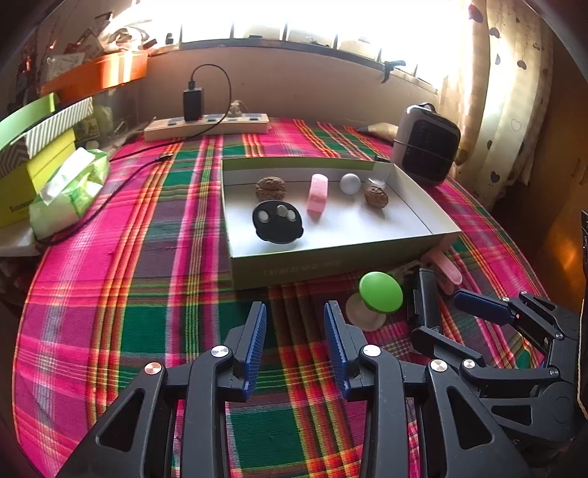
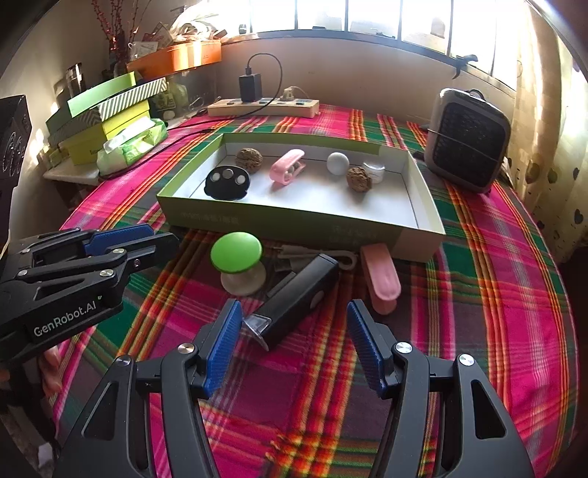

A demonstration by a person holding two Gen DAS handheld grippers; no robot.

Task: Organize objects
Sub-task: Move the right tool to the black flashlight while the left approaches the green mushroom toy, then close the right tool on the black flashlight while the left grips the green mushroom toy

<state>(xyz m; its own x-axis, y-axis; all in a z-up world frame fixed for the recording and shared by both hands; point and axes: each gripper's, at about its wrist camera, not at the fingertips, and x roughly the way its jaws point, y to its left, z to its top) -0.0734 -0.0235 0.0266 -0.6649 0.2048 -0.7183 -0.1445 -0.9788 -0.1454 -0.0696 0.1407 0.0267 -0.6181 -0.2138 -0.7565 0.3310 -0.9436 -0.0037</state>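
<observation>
Right gripper (image 2: 294, 345) jaws apart, straddling black torch (image 2: 294, 298) end without clamping; left gripper (image 1: 296, 345) apart, empty; pick-up step, next: close, lift into box (image 2: 422, 228).

Blown-out window (image 1: 312, 22) backlight; dim foreground; fisheye-bent, vignetted corners; sharp focus.
</observation>
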